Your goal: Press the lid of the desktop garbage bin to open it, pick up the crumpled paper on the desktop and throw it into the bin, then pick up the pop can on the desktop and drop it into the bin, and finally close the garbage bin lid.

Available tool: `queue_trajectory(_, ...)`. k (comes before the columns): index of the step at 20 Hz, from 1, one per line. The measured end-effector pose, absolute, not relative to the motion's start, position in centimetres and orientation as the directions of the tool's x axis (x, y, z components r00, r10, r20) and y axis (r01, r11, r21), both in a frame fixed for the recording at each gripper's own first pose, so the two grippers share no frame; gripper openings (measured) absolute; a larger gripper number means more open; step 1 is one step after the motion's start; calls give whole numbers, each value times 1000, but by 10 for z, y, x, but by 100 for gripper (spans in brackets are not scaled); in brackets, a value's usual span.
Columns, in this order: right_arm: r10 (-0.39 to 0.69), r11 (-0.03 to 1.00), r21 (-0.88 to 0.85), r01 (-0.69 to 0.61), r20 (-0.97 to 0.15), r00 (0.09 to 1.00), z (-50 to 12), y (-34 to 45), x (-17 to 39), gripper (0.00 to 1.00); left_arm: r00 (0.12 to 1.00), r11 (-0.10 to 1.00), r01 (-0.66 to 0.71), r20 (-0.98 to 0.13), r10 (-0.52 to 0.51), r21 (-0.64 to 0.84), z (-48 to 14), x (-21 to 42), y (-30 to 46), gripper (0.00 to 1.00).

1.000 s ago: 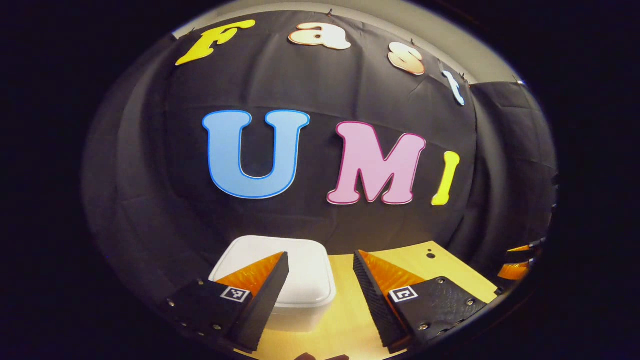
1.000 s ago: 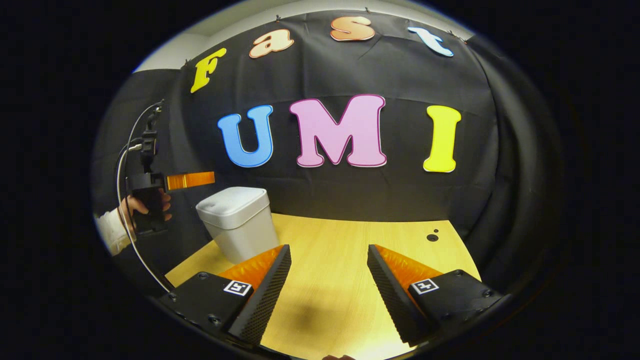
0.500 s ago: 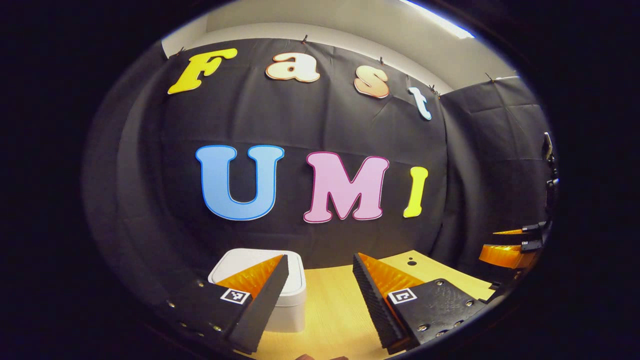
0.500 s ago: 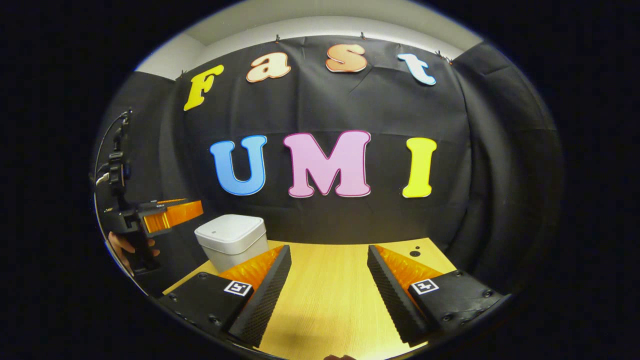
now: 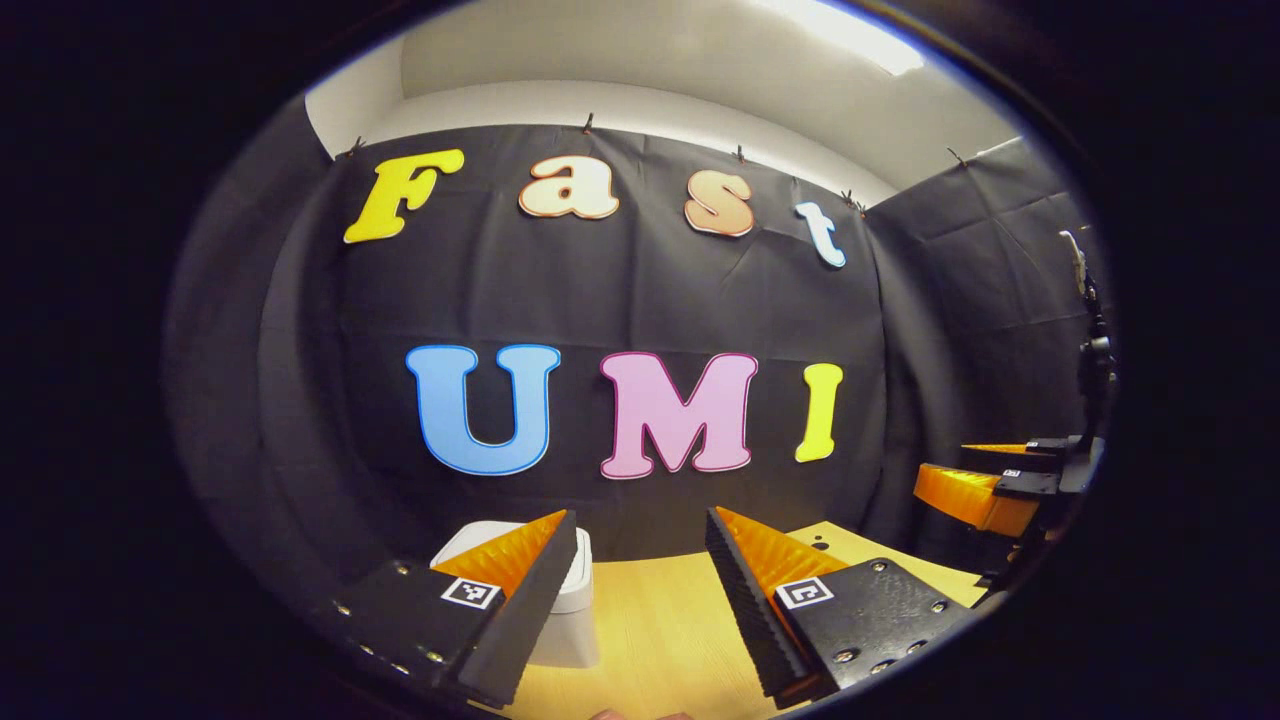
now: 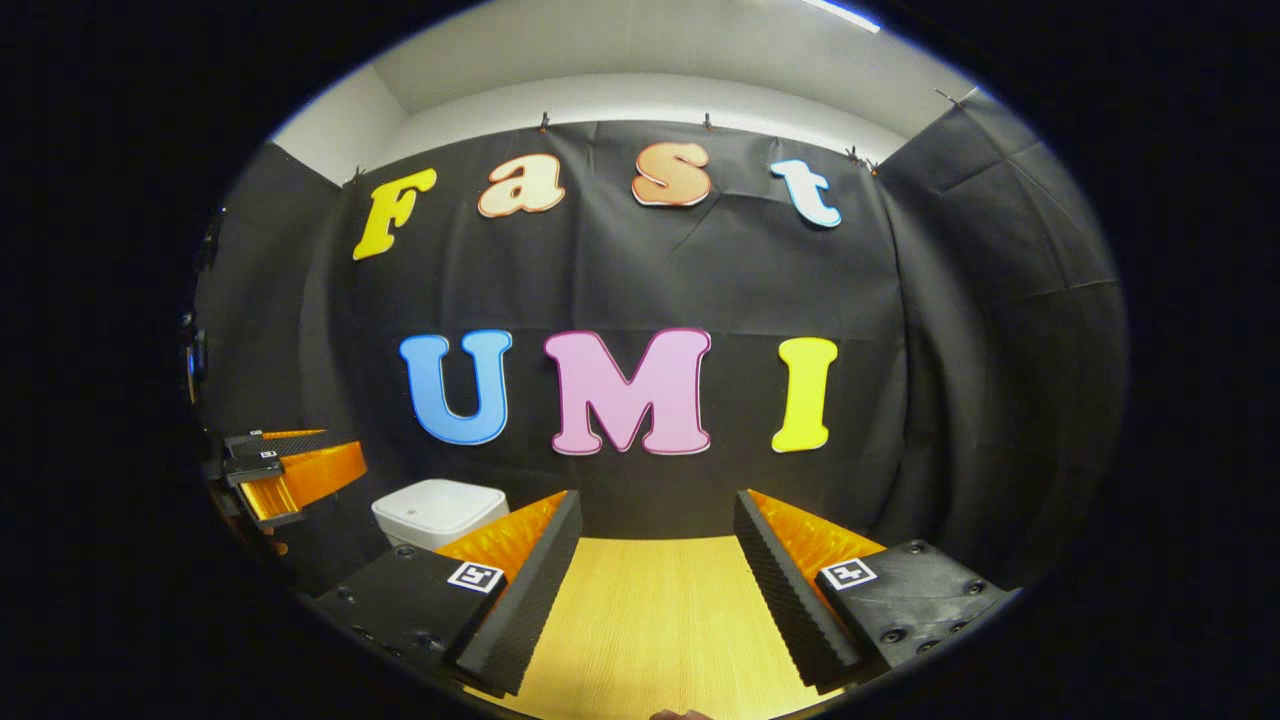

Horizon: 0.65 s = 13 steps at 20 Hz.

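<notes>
While both grippers hang above the near side of the wooden table [image 6: 650,610], we see the left gripper [image 5: 640,570] with its jaws released and spread wide, nothing between them. Beyond its left finger stands the white garbage bin [image 5: 575,600] at the far left of the table, close to the black cloth wall [image 5: 620,290], partly hidden behind that finger. From the right gripper view we can tell the bin's lid [image 6: 440,505] lies flat and closed. Our right gripper [image 6: 655,560] is likewise released, its two fingers well apart over bare tabletop, holding nothing. We also see each gripper from the other's camera: the right one at the far right edge of the left gripper view, the left one at the left edge of the right gripper view, just left of the bin. A pale ceiling [image 6: 640,50] shows above the cloth
</notes>
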State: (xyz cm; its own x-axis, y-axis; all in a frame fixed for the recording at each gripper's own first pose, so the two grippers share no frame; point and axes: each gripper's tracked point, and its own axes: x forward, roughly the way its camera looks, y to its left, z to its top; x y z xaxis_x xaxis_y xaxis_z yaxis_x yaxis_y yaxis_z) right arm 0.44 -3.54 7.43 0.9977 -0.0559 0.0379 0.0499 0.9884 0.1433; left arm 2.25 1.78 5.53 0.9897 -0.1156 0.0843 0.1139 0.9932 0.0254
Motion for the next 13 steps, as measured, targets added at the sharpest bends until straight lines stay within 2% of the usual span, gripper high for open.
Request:
queue_trajectory(9, -1, 992, 125, -2, 21, 1000, 64, -58, 18, 99, 998, 999, -33, 49, 33, -9, 57, 12, -1, 85)
queue_trajectory(13, 23, 994, 107, -26, 36, 999, 65, -61, 26, 99, 997, 999, -49, 64, 49, -1, 62, 13, -5, 85)
